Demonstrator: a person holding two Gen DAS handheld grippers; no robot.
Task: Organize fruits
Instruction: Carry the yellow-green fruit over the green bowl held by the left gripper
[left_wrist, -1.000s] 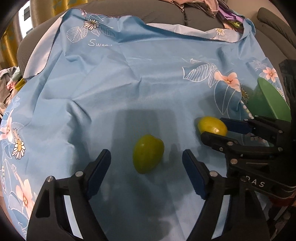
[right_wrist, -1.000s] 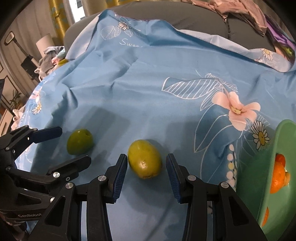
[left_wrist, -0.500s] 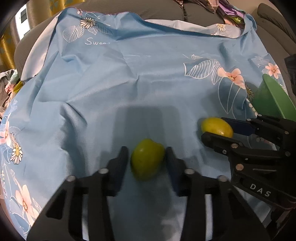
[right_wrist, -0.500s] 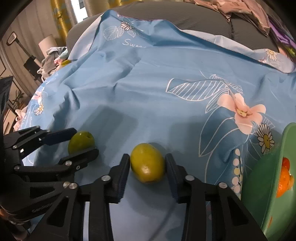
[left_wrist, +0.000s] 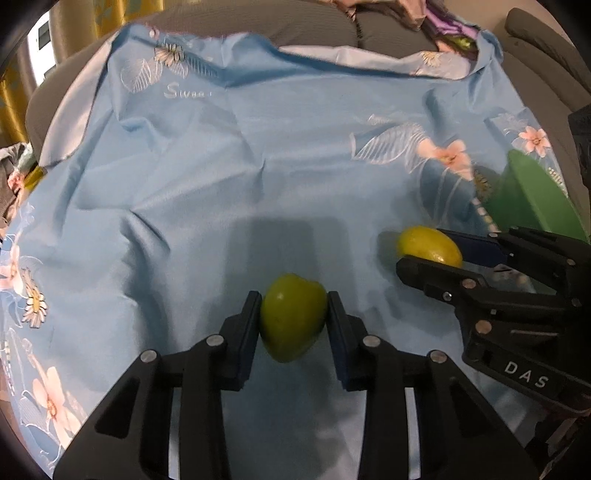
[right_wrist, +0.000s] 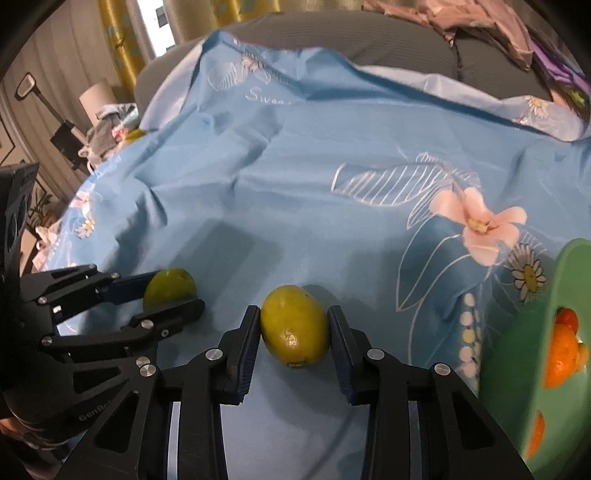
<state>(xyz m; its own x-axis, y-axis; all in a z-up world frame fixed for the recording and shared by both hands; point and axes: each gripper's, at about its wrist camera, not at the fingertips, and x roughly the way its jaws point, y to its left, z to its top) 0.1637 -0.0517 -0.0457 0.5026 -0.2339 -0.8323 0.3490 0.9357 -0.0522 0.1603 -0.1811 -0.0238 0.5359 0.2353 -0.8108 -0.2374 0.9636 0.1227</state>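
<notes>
My left gripper (left_wrist: 293, 321) is shut on a green fruit (left_wrist: 291, 319), both pads against its sides, just over the blue flowered cloth (left_wrist: 258, 147). My right gripper (right_wrist: 294, 332) is shut on a yellow-green fruit (right_wrist: 294, 330) in the same way. In the right wrist view the left gripper (right_wrist: 168, 293) holds the green fruit (right_wrist: 170, 286) at left. In the left wrist view the right gripper (left_wrist: 436, 254) holds the yellow fruit (left_wrist: 428, 245) at right. A green bowl (right_wrist: 517, 350) with orange fruit (right_wrist: 563, 354) stands at the far right.
The green bowl's rim (left_wrist: 535, 199) shows right of the right gripper in the left wrist view. The cloth is wrinkled and covers a grey sofa (left_wrist: 295, 26). Clothes (right_wrist: 480, 18) lie at the back. A lamp (right_wrist: 98, 96) and clutter stand off the left edge.
Both grippers have closed onto their fruits: the left jaws were wide open a second ago, the right ones nearly closed. Both fruits now look slightly raised off the cloth.
</notes>
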